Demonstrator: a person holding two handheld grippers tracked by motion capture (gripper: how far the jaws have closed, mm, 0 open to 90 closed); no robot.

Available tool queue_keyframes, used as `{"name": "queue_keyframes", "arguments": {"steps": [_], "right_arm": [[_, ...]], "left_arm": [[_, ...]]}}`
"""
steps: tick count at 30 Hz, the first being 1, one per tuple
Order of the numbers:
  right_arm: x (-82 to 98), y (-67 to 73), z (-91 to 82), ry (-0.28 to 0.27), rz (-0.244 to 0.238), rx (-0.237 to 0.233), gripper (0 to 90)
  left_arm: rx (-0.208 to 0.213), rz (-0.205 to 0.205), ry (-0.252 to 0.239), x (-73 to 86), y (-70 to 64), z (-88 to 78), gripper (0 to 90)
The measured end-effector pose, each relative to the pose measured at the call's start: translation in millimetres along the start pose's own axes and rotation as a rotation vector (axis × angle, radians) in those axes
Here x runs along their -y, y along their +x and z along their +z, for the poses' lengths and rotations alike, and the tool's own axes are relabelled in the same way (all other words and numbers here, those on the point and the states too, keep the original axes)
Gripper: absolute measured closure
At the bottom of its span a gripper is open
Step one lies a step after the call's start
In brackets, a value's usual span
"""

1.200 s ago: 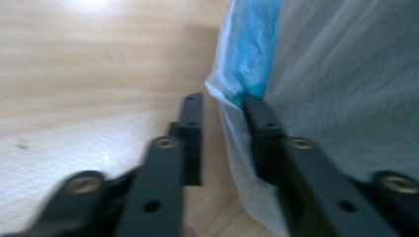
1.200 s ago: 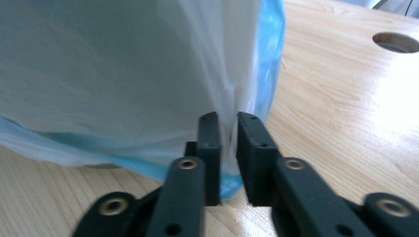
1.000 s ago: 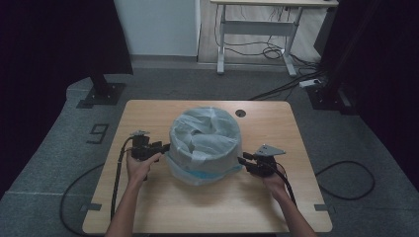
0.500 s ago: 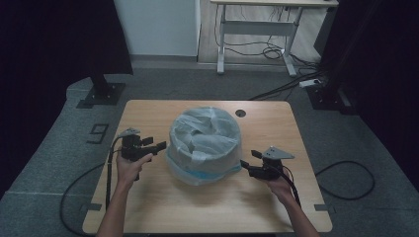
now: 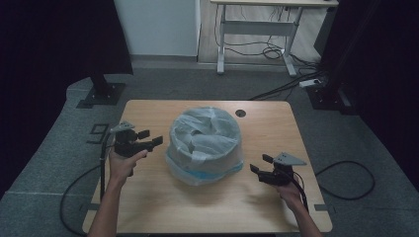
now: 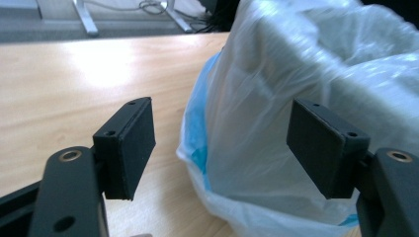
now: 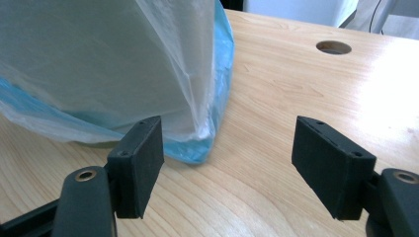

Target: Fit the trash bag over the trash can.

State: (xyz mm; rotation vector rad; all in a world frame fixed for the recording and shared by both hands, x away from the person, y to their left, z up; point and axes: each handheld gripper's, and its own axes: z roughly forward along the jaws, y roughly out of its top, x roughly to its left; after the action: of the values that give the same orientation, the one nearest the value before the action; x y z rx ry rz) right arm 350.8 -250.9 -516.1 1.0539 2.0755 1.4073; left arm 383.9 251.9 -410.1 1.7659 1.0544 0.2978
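Cable hole (image 7: 333, 47) beyond bagged bin (image 7: 113, 64), between right claw (image 7: 227, 168) jaws

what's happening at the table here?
A person works at a bin lined with a white plastic bag, standing mid-table. The bag is pulled over the rim and drapes down the sides, with blue showing near the base. Both grippers are off it: the left gripper hovers beside the bin's left side, the right gripper sits low by its right side. Both sets of jaws have just been opening and now stand open, with nothing between them.
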Motion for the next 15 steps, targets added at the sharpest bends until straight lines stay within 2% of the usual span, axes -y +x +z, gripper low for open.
{"name": "queue_keyframes", "arguments": {"steps": [6,15], "right_arm": [[6.4,-3.7,-4.8,-0.021,0.010,0.020,29.8],[12.1,-3.4,-11.0,-0.019,0.012,0.023,29.7]], "left_arm": [[0.023,0.062,-0.009,-16.1,-13.4,-2.2,26.8],[0.080,0.114,-0.010,-36.9,-33.4,5.2,27.9]]}}
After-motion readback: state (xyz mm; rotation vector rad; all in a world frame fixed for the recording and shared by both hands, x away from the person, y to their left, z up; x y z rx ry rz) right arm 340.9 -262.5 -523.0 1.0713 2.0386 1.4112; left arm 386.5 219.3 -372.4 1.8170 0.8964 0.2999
